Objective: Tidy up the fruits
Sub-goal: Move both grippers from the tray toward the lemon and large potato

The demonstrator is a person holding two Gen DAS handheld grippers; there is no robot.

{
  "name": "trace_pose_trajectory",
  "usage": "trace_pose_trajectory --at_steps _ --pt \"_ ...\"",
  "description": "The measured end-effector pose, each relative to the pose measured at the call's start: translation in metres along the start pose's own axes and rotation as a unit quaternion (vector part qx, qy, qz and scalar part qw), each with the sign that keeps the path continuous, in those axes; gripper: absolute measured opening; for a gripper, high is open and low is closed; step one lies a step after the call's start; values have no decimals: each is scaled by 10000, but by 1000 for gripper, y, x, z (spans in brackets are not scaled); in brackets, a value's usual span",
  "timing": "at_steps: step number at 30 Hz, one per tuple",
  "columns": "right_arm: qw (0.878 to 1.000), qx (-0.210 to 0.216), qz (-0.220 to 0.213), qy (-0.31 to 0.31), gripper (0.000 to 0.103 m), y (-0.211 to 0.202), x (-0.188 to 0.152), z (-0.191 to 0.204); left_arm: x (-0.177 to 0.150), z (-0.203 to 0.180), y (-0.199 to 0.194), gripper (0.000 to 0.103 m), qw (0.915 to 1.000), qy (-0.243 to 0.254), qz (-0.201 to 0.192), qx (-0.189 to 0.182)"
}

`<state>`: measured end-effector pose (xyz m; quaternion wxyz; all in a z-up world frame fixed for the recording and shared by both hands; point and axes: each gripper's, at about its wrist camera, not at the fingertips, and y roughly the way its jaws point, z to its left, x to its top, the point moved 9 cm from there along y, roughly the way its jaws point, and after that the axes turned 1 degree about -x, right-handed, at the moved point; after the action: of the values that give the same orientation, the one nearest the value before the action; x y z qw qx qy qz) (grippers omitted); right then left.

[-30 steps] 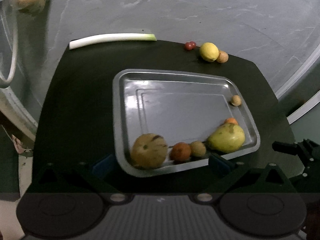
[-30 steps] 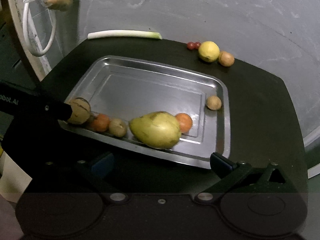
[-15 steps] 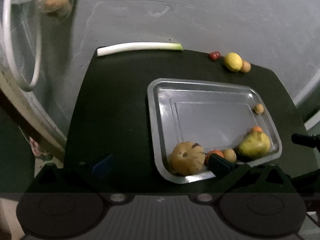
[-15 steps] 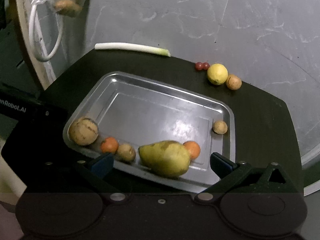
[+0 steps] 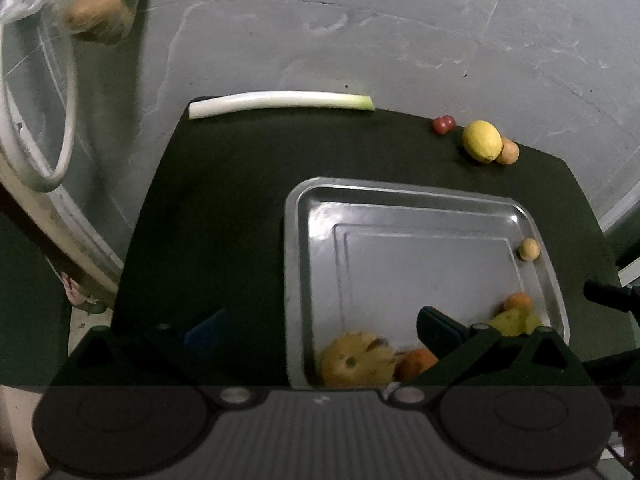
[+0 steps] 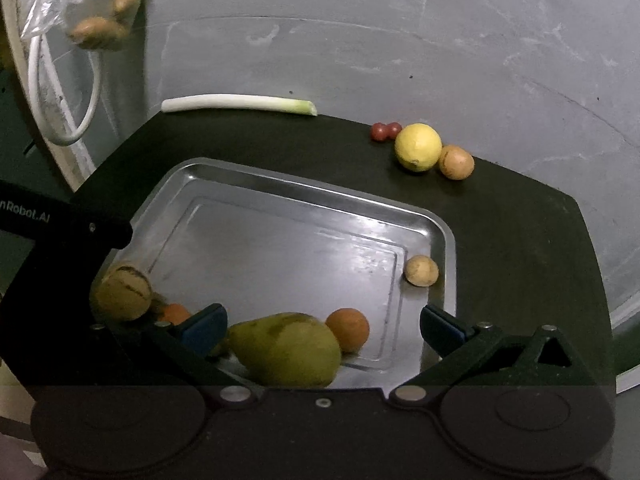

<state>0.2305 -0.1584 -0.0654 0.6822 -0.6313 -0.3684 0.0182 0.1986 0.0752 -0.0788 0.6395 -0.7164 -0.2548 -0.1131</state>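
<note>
Fruits not yet in the metal tray [image 6: 447, 240] sit at the far edge of the dark surface [image 6: 520, 240]: a lemon [image 6: 418, 146] and tiny red ones. The right gripper [image 6: 320, 326] is nearer, wide open, empty. The left gripper [image 5: 320, 326] is open too. Letters on it read "nRobot.AI".

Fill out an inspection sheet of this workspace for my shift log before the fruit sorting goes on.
Surface: dark matte tabletop.
Job's things: steel rectangular tray holding green pear, striped round melon, two small oranges, small tan fruit; outside it, yellow lemon, brown round fruit, two red cherry tomatoes.
Clutter: white-green leek stalk.
Grippers: left claw open; right claw open over the pear.
Cables: white looped cord.
Surroundings: grey wall, hanging clear bag of potatoes.
</note>
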Motion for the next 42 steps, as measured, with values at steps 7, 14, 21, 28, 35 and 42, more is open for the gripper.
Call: trace_pose_trajectory --at_steps 7,14,21,28,35,42 --pt "9997 -183 -144 -1 102 13 1 -21 15 -22 11 102 9998 21 -49 -166" --pt "9996 -276 -69 7 102 25 11 -48 29 -47 29 102 9994 288 -1 -190" --pt "9990 -417 -101 102 102 39 34 -90 55 -77 54 102 9982 563 -43 -197" --pt "9988 -459 -110 107 102 64 55 -125 83 -98 77 102 9978 627 -110 -206" --pt "9982 -560 -197 -37 102 92 69 -148 109 -123 105 102 9972 687 -120 -285" --pt "9977 -609 -293 -83 102 114 84 -165 131 -145 130 102 9973 559 -139 -458"
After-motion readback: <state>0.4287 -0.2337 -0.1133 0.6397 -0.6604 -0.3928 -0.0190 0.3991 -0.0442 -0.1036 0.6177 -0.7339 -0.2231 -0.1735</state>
